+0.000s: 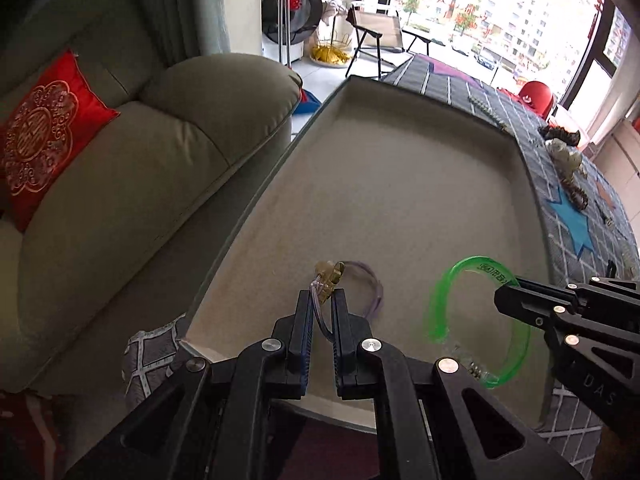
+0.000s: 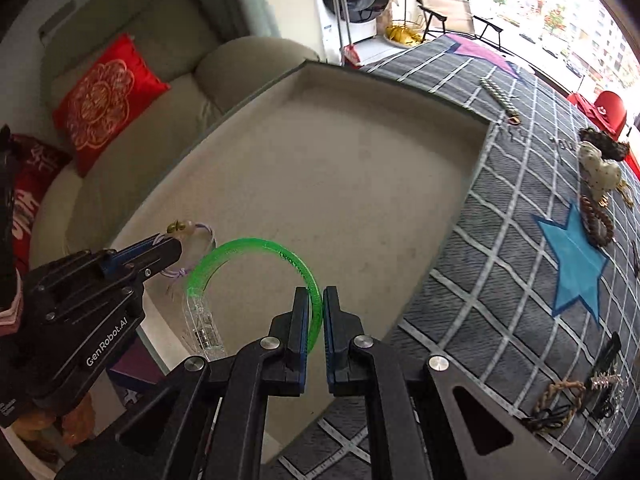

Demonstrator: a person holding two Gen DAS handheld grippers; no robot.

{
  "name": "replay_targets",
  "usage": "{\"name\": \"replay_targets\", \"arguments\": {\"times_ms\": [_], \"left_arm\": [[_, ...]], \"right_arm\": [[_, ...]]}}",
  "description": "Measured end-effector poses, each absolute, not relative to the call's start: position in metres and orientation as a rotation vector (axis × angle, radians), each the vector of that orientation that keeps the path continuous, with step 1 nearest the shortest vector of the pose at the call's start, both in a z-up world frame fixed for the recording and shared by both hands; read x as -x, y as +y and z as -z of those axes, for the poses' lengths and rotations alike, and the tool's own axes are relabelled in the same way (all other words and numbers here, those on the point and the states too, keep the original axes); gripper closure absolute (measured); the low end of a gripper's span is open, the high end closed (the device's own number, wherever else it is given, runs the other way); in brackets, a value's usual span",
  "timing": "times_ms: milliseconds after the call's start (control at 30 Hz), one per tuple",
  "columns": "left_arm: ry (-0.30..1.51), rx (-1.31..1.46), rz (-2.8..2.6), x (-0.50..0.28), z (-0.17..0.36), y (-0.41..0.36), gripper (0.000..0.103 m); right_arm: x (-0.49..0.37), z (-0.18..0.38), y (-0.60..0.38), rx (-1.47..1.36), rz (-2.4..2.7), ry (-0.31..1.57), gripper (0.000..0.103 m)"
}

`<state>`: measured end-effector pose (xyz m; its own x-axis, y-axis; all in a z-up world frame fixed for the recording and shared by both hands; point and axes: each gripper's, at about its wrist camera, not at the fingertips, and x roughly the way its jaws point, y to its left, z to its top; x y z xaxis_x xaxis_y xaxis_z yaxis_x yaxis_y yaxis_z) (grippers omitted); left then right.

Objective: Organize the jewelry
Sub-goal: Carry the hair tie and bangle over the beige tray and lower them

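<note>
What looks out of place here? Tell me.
Nothing is spilled or damaged. The tray holds no jewelry yet; several pieces lie loose on the star-patterned cloth beside it, unsorted.

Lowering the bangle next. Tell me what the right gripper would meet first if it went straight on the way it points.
Probably the beige floor of the tray. The right gripper, shut on the green bangle, points down into it; nothing else shows ahead, though depth is unclear.

"GenRobot.AI" on left gripper (image 2: 176, 250); seemingly "DAS" on right gripper (image 1: 505, 297).
</note>
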<state>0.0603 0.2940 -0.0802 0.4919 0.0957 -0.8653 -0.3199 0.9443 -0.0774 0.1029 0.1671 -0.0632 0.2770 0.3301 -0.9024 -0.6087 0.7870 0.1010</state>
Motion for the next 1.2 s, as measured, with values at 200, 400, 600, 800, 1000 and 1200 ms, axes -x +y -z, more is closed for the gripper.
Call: {"name": "replay_targets", "arguments": {"times_ms": [200, 400, 600, 800, 1000, 1200], "left_arm": [[1.045, 0.2, -0.238, -0.052, 0.081, 0.29, 0.092], [1.048, 0.188, -0.227, -0.047, 0.08, 0.286, 0.092], [1.049, 0.181, -0.251, -0.048, 0.08, 0.288, 0.092], [1.053, 0.166, -0.268, -0.049, 0.08, 0.287, 0.092], [1.054, 0.145, -0.258, -0.052, 0.079, 0.283, 0.092], [1.043, 0.112, -0.261, -0.058, 0.074, 0.279, 0.091]], "right_arm": [[-0.09, 0.073, 0.173, 0.378, -0.635, 1.127, 0.096], [-0.077, 0.072, 0.169, 0.411, -0.647, 1.138, 0.096], [-0.08, 0.071, 0.171, 0.39, -0.632, 1.142, 0.095], [-0.084, 0.064, 0.171, 0.367, -0.628, 1.121, 0.066], [-0.083, 0.037, 0.158, 0.322, -0.61, 1.045, 0.052], [-0.083, 0.022, 0.132, 0.277, -0.593, 1.026, 0.05]]}}
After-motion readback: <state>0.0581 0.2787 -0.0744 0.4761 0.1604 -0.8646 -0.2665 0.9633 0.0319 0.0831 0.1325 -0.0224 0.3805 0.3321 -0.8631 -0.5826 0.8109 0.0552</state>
